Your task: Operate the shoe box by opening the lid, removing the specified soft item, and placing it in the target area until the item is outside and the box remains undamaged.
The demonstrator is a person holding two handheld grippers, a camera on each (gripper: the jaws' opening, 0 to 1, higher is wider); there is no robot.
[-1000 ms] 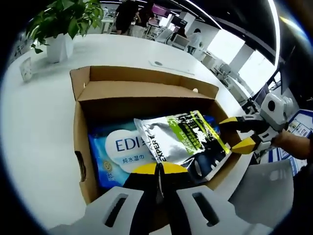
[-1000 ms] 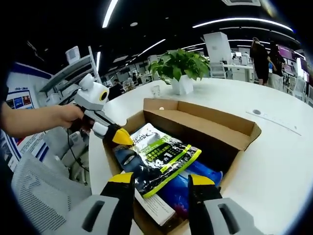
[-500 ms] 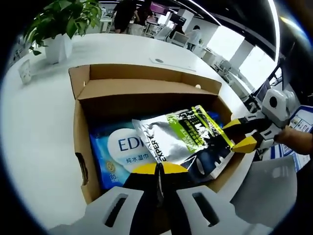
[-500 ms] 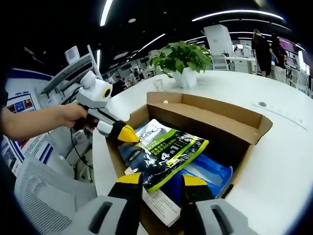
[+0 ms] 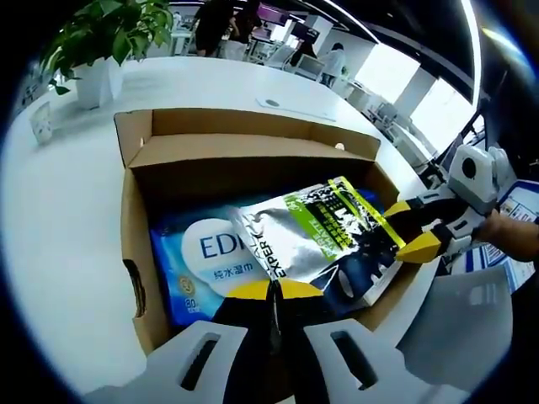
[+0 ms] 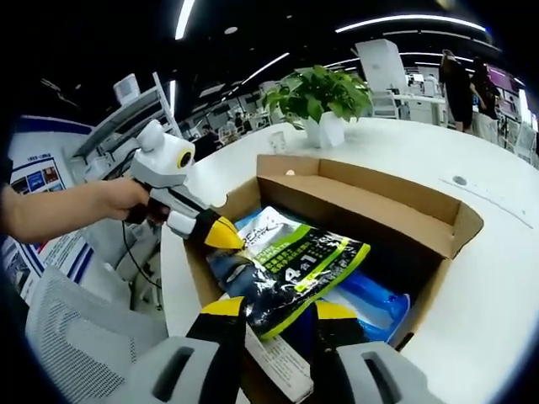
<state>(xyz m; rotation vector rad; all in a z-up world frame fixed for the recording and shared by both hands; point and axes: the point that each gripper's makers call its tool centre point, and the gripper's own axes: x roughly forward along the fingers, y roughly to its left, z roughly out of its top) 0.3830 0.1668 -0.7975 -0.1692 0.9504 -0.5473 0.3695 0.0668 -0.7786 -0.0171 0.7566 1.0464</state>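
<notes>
White office worktop [image 5: 59, 194] | cardboard shoe box [image 5: 253, 156] lay open | left gripper [image 5: 271, 290] and right gripper [image 6: 278, 310] both pinched the silver pouch [image 5: 312, 240] inside it

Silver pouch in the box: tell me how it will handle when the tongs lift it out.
The silver pouch is probably floppy: its foil face is creased and it bows between the left tongs and right tongs. It likely is slippery, since the glossy film shines under the lights. It seems light, resting on the blue wipes pack without visibly denting it.
</notes>
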